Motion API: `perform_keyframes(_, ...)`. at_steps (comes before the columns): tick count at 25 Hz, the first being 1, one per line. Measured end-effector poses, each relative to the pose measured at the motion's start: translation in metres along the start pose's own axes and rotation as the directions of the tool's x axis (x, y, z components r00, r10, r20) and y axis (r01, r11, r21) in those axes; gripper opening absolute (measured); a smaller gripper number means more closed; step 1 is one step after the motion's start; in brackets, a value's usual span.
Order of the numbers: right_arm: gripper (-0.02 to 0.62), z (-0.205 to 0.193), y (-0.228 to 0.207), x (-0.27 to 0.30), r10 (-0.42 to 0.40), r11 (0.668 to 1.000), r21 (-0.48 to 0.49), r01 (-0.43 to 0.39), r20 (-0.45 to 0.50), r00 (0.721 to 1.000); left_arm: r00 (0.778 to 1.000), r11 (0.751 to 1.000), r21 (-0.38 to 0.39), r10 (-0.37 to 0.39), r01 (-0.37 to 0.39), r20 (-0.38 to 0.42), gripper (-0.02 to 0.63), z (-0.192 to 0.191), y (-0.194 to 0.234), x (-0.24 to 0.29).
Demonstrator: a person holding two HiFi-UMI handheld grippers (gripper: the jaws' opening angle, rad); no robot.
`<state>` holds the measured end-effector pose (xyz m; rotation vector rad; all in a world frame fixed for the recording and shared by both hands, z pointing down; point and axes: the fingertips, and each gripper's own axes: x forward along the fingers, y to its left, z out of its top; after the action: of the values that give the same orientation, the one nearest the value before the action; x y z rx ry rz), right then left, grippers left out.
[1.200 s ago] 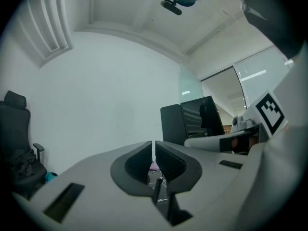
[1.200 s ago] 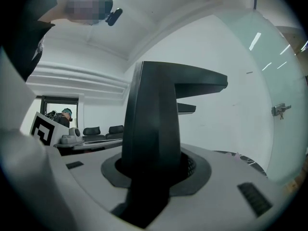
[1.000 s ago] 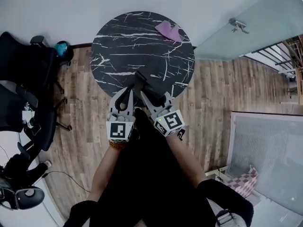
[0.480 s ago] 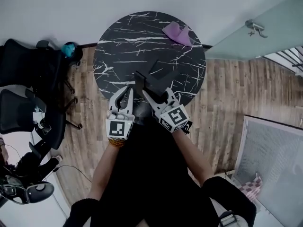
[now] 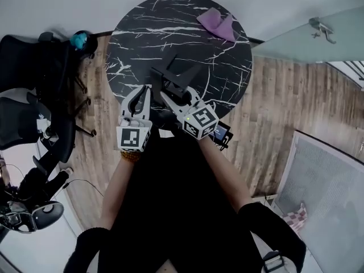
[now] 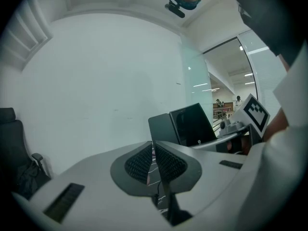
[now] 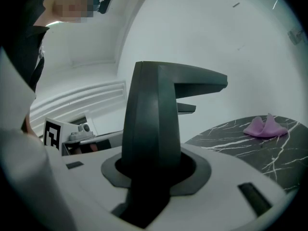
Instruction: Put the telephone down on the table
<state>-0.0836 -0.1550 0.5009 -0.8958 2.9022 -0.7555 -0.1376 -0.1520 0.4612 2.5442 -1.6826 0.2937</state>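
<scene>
My right gripper (image 5: 169, 94) is shut on the black angular telephone (image 5: 175, 77) and holds it over the near part of the round black marble table (image 5: 142, 33). In the right gripper view the telephone (image 7: 154, 124) stands up from between the gripper's (image 7: 154, 170) jaws, with its flat top jutting right. My left gripper (image 5: 142, 94) is just left of it at the table's near edge, jaws together with nothing between them. In the left gripper view the gripper (image 6: 154, 160) shows only a thin slit, and the telephone (image 6: 187, 124) rises behind it.
A purple cloth (image 5: 219, 24) lies at the table's far right, also seen in the right gripper view as the cloth (image 7: 264, 126). Black office chairs (image 5: 34, 95) stand on the wooden floor to the left. A glass door (image 5: 307, 38) is at the right.
The right gripper has carried the telephone forward from the table's near edge to further over the tabletop. The left gripper has kept beside it, still shut.
</scene>
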Motion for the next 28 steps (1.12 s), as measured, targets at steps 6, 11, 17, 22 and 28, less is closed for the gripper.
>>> perform_keyframes(6, 0.166, -0.034, -0.023, 0.028, 0.022, 0.999, 0.046, -0.018, -0.096, 0.995, 0.998, 0.999, 0.008, -0.047, 0.048, -0.029, 0.028, -0.023, 0.008, 0.016)
perform_keyframes(11, 0.167, -0.043, -0.025, 0.047, 0.047, 0.998, 0.039, -0.043, -0.126, 0.991, 0.995, 0.997, -0.006, -0.071, 0.071, -0.071, 0.028, -0.038, 0.022, 0.027)
perform_keyframes(17, 0.167, -0.068, -0.018, 0.055, 0.11, 0.99, 0.109, -0.093, -0.163, 0.98, 0.985, 0.991, 0.004, -0.135, 0.136, -0.106, 0.028, -0.05, 0.017, 0.035)
perform_keyframes(22, 0.167, -0.092, -0.022, 0.055, 0.135, 0.977, 0.189, -0.096, -0.201, 0.97, 0.982, 0.99, -0.009, -0.143, 0.143, -0.124, 0.028, -0.059, 0.015, 0.034)
perform_keyframes(28, 0.166, -0.106, -0.023, 0.058, 0.179, 0.965, 0.229, -0.129, -0.216, 0.96, 0.984, 0.992, -0.013, -0.127, 0.126, -0.125, 0.028, -0.063, 0.019, 0.035)
